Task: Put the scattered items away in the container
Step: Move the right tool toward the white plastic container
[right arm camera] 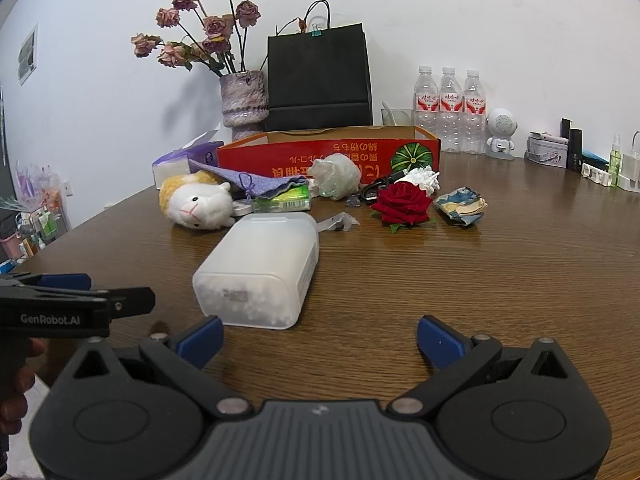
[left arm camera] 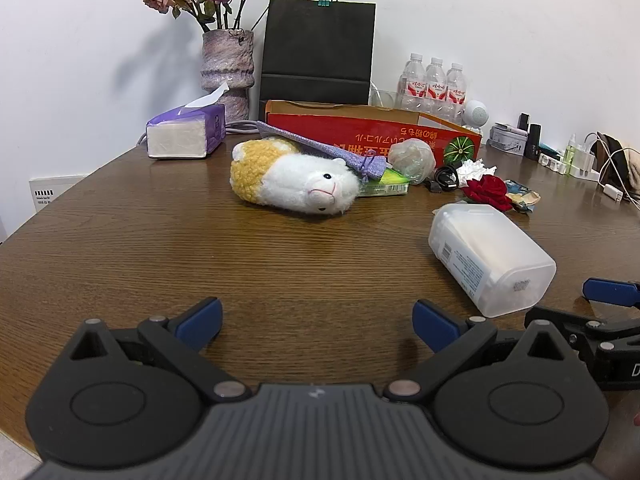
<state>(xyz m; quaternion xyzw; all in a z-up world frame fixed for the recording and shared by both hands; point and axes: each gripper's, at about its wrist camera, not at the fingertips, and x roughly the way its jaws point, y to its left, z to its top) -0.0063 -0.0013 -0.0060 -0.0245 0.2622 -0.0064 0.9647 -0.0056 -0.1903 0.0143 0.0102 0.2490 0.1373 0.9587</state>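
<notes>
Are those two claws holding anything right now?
No. The left claw and right claw are both open and empty above the table.

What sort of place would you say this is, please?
Probably a lived-in room at home or a small office, not a lab: a wooden table against a white wall carries a vase of dried roses, a tissue pack, three water bottles and small toiletries.
</notes>
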